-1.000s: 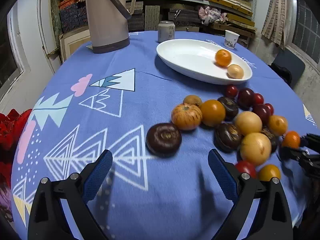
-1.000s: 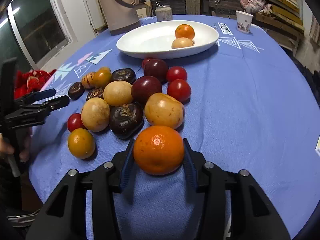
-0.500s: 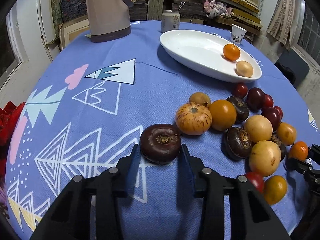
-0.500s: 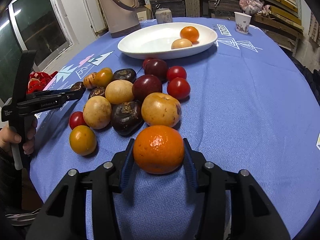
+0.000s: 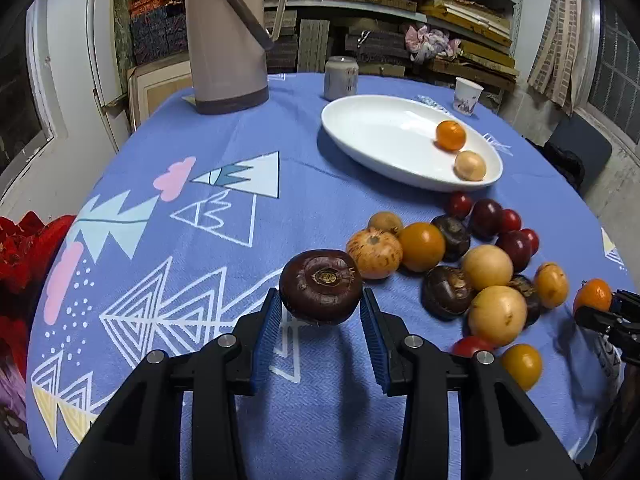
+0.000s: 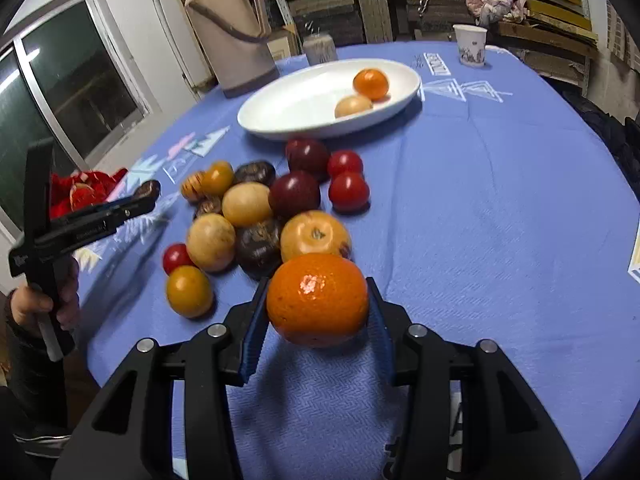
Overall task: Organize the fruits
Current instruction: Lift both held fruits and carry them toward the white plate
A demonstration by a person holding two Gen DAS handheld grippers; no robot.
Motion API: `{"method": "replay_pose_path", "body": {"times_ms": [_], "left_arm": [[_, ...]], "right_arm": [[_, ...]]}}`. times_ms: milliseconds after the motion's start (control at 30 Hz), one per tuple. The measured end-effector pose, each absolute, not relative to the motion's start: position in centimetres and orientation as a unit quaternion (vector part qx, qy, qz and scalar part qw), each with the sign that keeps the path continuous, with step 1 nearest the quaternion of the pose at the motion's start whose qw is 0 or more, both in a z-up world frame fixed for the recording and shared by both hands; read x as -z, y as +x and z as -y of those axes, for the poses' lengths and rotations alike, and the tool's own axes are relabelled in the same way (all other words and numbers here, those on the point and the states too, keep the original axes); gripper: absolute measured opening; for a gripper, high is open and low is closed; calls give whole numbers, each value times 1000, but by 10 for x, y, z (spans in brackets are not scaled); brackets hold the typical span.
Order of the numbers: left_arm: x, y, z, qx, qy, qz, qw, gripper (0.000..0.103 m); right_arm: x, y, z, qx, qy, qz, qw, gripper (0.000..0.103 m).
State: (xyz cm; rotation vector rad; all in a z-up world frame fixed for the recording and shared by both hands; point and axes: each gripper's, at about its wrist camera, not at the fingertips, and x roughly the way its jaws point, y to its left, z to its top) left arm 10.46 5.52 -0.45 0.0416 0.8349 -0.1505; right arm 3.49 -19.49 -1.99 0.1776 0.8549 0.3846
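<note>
My left gripper (image 5: 321,314) is shut on a dark brown round fruit (image 5: 321,287), held just above the blue patterned cloth with its shadow below. My right gripper (image 6: 318,310) is shut on an orange (image 6: 317,299), also clear of the cloth. A pile of red, dark, yellow and tan fruits (image 5: 460,264) lies between the two grippers, also seen in the right wrist view (image 6: 260,208). Beyond the pile stands a white oval dish (image 5: 380,132) holding a small orange (image 5: 451,135) and a tan fruit (image 5: 470,165).
A tall beige thermos jug (image 5: 228,40), a grey can (image 5: 341,78) and a paper cup (image 5: 467,95) stand at the table's far side. Red cloth (image 5: 24,248) lies off the left edge. Shelves fill the back wall. A hand (image 6: 44,304) holds the left gripper's handle.
The left gripper, open a second ago, moved up to the dark fruit, shut on it and lifted it off the cloth. The right gripper kept its orange and rose slightly.
</note>
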Motion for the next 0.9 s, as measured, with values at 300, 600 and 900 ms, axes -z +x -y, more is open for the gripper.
{"method": "replay_pose_path", "body": {"times_ms": [300, 600, 900], "left_arm": [[-21, 110, -26, 109, 50, -377, 919, 41], [-50, 162, 5, 137, 52, -350, 925, 41], [-32, 173, -13, 121, 47, -371, 920, 47]], "right_arm": [[-17, 43, 198, -185, 63, -375, 906, 44], [-53, 110, 174, -188, 27, -358, 914, 44], [-49, 156, 152, -210, 32, -372, 903, 44]]}}
